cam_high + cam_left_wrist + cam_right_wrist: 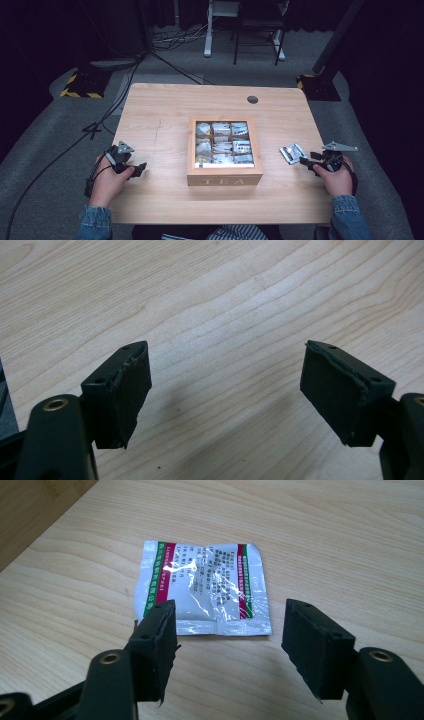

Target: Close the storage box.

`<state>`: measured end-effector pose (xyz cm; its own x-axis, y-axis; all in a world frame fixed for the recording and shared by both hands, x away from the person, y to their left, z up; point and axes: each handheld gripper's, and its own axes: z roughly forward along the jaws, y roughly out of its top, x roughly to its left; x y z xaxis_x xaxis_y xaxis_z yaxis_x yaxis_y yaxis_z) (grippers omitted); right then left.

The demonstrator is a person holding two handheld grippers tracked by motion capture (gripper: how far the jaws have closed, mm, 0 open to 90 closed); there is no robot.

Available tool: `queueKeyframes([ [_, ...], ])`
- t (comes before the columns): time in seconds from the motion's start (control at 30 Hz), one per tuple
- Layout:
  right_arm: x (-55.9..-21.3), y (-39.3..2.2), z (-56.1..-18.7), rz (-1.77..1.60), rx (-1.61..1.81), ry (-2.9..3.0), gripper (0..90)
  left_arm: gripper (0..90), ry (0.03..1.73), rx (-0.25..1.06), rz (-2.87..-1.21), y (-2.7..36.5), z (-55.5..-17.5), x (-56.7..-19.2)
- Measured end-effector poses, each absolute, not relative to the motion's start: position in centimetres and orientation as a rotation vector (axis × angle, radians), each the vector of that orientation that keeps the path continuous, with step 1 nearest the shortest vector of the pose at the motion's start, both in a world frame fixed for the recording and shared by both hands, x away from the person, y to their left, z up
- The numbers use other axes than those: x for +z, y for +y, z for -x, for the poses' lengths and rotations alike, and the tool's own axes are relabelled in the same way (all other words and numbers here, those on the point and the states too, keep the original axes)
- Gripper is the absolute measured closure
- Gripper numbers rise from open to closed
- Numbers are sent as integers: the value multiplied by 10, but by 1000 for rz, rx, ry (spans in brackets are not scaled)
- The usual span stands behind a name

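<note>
Nearest to me, my left gripper (141, 167) rests low over bare table (210, 300), its jaws spread wide with nothing between them. My right gripper (227, 630) sits at the table's right side with its jaws standing apart; their tips are at the near edge of a flat foil sachet (202, 587), which lies on the wood unheld. The sachet is white with red and green bands and small print, and in the high view it lies just to the right of the wooden tea box (225, 175). That box stands mid-table, TEA lettered on its front, its nine compartments holding packets. Beyond it, a round cable hole (252, 99) marks the far edge.
</note>
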<state>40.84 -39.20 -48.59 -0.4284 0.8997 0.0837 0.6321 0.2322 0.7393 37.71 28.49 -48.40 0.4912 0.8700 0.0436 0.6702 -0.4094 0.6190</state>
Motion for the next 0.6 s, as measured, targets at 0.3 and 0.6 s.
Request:
queueKeyframes([
  [0.3, -488, -395, -406, -1420, 996, 2159, 383, 180, 1278, 498, -2184, 287, -383, -492],
  [0.6, -492, -398, -405, -1415, 960, 2160, 373, 68, 1280, 473, -2093, 287, -389, -505],
])
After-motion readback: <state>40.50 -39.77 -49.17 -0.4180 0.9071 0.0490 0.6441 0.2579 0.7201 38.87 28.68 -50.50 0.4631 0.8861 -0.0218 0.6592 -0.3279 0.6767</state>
